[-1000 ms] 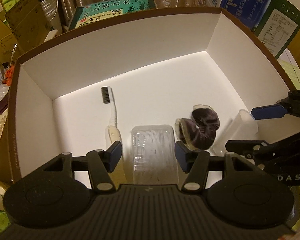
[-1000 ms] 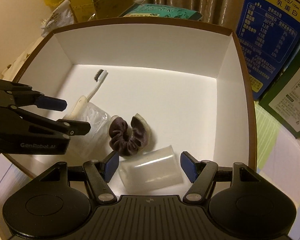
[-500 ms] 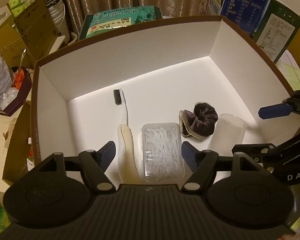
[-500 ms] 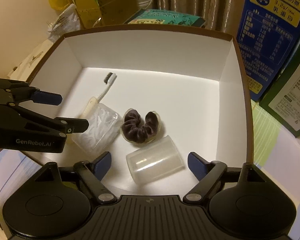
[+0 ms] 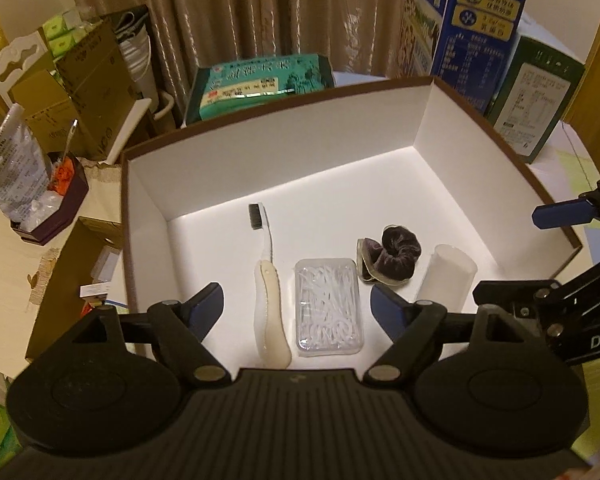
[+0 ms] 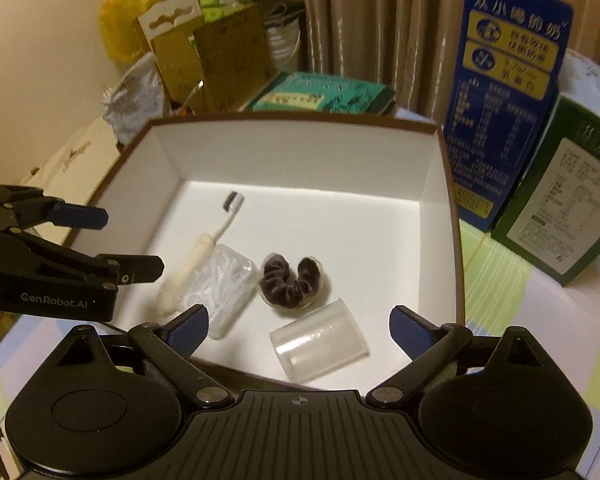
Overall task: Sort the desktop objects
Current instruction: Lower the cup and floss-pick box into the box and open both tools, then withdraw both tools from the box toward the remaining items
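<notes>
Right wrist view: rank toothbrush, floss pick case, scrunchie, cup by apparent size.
1. toothbrush, longest by far
2. floss pick case and cup: look alike, and the cup lies nearer the camera, so unranked
3. scrunchie, smallest

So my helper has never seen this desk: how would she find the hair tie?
Look in the big white box. On its floor, between the clear case of white picks and the tipped clear cup, lies the hair tie: the only dark, soft, ruffled thing there.
</notes>
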A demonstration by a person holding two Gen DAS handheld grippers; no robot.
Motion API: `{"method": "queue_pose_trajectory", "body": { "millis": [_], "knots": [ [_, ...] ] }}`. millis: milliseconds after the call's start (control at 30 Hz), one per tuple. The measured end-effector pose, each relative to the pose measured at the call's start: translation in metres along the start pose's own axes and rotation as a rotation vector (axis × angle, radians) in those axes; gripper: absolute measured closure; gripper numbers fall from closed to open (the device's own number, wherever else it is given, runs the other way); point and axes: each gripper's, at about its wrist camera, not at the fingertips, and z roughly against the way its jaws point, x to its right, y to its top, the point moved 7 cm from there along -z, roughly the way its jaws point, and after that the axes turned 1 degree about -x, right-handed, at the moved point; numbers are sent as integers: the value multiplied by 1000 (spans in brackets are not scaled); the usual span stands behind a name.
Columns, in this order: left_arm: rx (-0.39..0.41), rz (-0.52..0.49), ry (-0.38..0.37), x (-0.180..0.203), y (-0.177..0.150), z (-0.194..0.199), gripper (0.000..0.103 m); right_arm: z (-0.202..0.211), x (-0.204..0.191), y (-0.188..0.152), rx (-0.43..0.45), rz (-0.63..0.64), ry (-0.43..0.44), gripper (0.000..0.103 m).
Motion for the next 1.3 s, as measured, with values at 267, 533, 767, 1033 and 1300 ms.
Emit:
{"method": "queue_pose_trajectory", "body": {
  "millis": [267,533,767,1033,1300],
  "knots": [
    [49,15,14,1,-13,36,23,31,-18,-13,53,-10,9,8],
    [90,35,29,3,-42,72,22,59,-34,-40,81,-14,15,8],
    [110,42,22,16,-70,99,22,80,-43,-69,104,-27,5,8],
    [97,54,13,29,-109,111,22,94,-45,-111,110,-72,-7,8],
    [27,65,-6,41,-159,98,23,93,-51,-153,75,-104,6,9]
  ]
}}
